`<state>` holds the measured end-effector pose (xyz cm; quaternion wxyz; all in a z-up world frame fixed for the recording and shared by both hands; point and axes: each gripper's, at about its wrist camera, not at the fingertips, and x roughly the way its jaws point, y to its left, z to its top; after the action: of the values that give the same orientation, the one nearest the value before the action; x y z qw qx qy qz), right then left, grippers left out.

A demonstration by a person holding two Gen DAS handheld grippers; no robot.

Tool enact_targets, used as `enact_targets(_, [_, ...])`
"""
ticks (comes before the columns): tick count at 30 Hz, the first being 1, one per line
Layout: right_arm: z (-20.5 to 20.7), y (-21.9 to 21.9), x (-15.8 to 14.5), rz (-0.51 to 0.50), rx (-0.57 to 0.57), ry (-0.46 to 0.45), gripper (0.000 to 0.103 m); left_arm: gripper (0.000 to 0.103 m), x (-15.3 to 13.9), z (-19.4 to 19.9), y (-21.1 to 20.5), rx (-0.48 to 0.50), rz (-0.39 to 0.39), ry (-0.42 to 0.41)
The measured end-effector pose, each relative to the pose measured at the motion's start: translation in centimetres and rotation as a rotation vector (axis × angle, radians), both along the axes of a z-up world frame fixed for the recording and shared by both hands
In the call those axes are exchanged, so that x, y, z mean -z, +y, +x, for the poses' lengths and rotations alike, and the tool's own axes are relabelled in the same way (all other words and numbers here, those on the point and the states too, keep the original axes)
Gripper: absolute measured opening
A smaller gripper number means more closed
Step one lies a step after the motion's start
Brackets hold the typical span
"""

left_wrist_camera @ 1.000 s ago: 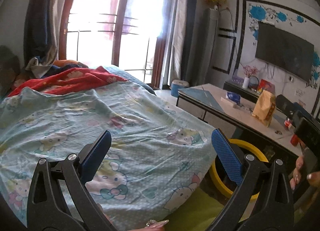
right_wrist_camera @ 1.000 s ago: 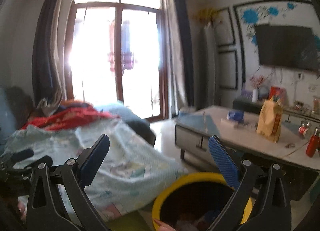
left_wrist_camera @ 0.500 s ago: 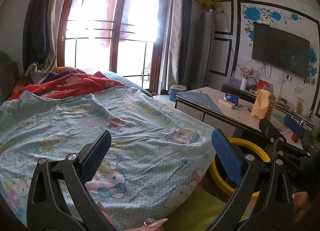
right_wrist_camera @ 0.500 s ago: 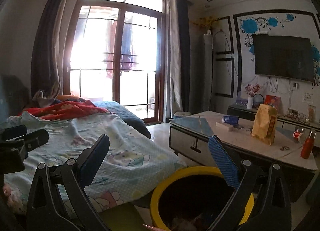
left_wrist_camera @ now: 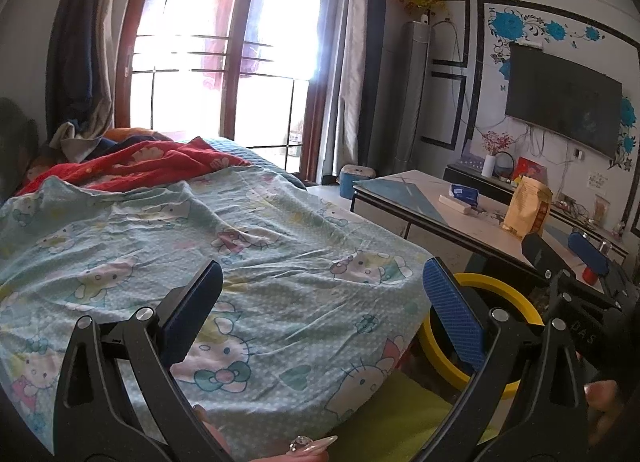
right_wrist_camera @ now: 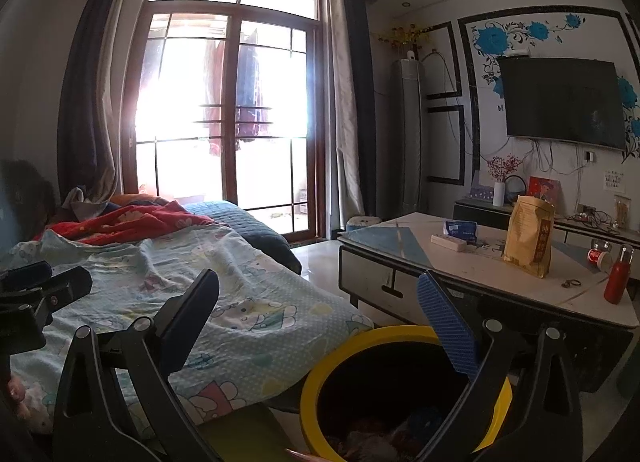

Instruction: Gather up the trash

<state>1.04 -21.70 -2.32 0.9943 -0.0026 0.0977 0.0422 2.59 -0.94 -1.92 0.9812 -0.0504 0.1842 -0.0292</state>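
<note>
A yellow-rimmed black trash bin stands on the floor between the bed and the coffee table, with crumpled trash in its bottom. The same bin's rim shows in the left wrist view. My right gripper hovers open just above and before the bin, empty. My left gripper is open over the bed's cartoon-print sheet, holding nothing. The right gripper appears at the right edge of the left wrist view; the left gripper shows at the left of the right wrist view.
A coffee table carries a yellow snack bag, a blue tissue pack, a red bottle and a can. A red blanket lies at the bed's head. A TV hangs above a low cabinet.
Both grippers have tilted upward a little, so the room sits lower in view. The right gripper steadied over the bin and came into the left wrist view at the right.
</note>
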Motion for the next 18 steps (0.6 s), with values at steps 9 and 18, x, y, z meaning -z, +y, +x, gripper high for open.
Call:
enact_targets(9, [-0.05, 0.00, 0.12, 0.005, 0.005, 0.003, 0.097, 0.092, -0.20, -0.18, -0.14, 0.005, 0.004, -0.011])
enact_targets(18, [-0.06, 0.02, 0.15, 0.007, 0.008, 0.008, 0.097, 0.092, -0.24, -0.13, -0.07, 0.003, 0.004, -0.007])
